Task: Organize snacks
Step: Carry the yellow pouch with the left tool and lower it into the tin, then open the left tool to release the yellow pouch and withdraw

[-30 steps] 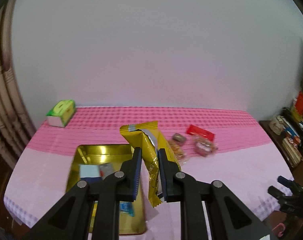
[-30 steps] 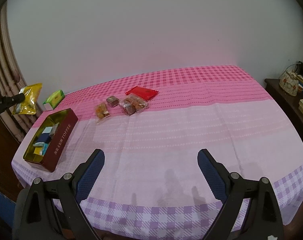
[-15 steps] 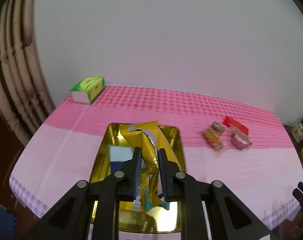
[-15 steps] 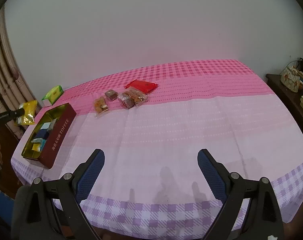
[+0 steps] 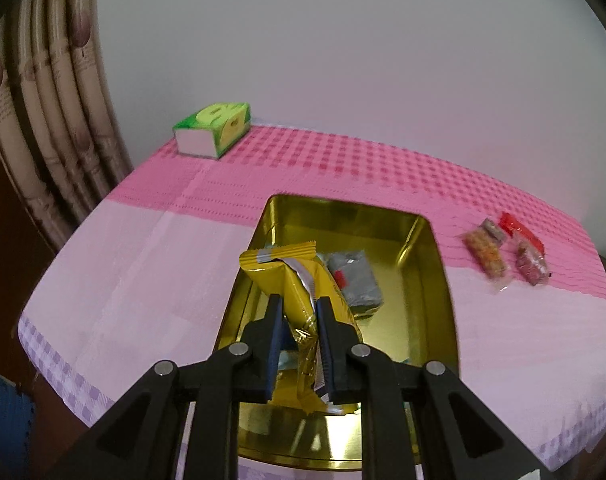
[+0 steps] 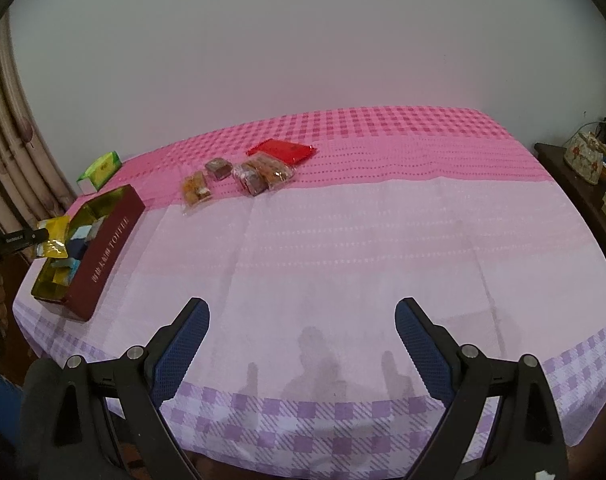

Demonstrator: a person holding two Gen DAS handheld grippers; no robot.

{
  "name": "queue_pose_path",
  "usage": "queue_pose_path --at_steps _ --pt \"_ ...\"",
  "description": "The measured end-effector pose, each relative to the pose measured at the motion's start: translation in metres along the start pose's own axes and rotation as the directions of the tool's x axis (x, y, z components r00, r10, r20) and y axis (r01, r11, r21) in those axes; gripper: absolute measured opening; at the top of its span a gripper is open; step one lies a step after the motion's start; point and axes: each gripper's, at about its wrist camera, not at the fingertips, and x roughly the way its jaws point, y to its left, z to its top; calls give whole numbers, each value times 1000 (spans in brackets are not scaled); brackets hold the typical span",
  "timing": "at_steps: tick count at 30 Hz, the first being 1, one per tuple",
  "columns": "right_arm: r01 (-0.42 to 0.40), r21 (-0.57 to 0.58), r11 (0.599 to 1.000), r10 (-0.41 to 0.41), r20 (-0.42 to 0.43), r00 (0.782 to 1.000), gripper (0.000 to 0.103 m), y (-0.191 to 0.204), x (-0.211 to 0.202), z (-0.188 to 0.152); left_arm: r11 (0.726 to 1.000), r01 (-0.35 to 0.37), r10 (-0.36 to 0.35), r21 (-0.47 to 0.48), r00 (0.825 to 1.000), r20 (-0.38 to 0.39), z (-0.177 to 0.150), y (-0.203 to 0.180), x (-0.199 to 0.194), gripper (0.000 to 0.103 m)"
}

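Note:
My left gripper (image 5: pixel 299 312) is shut on a yellow snack packet (image 5: pixel 293 280), held over the open gold-lined tin (image 5: pixel 439 280). A grey packet (image 5: pixel 355 280) and other small wrapped snacks lie inside. From the right wrist view the same tin (image 6: pixel 107 244) shows maroon sides at the table's left edge, with the yellow packet (image 6: pixel 53 236) hanging over it. Several loose snack packets (image 6: pixel 259 172) and a red packet (image 6: pixel 281 148) lie on the pink cloth further back. My right gripper (image 6: pixel 301 340) stands open above the near edge of the table, nothing between its fingers.
A green tissue box (image 5: pixel 215 128) sits at the back left corner by the curtain (image 5: pixel 43 120). The pink and lilac tablecloth (image 6: pixel 343 248) covers the whole table. A dark side shelf (image 6: pixel 583 160) with objects stands to the right.
My left gripper carried the yellow packet leftward and down until it hangs over the tin, closer to it. The right gripper stayed in place, still open.

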Motion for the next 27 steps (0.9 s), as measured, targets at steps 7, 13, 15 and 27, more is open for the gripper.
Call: queue_pose_path --at_steps 7,13,15,27 --pt "-2 -17 1000 2 -22 1000 93 4 7 -3 1000 -1 1 -2 1000 -23 -8 5 9 18" --pt "-5 -19 1000 5 -21 1000 93 4 6 -3 1000 -6 6 4 999 -32 -10 6 13 19" --pt "-7 -17 1000 7 -21 1000 93 4 5 -3 1000 -7 7 3 999 -33 -10 6 13 19" --pt "-16 -23 1000 16 -26 1000 93 7 1 -4 999 42 -44 -25 996 -81 -12 11 28 32"
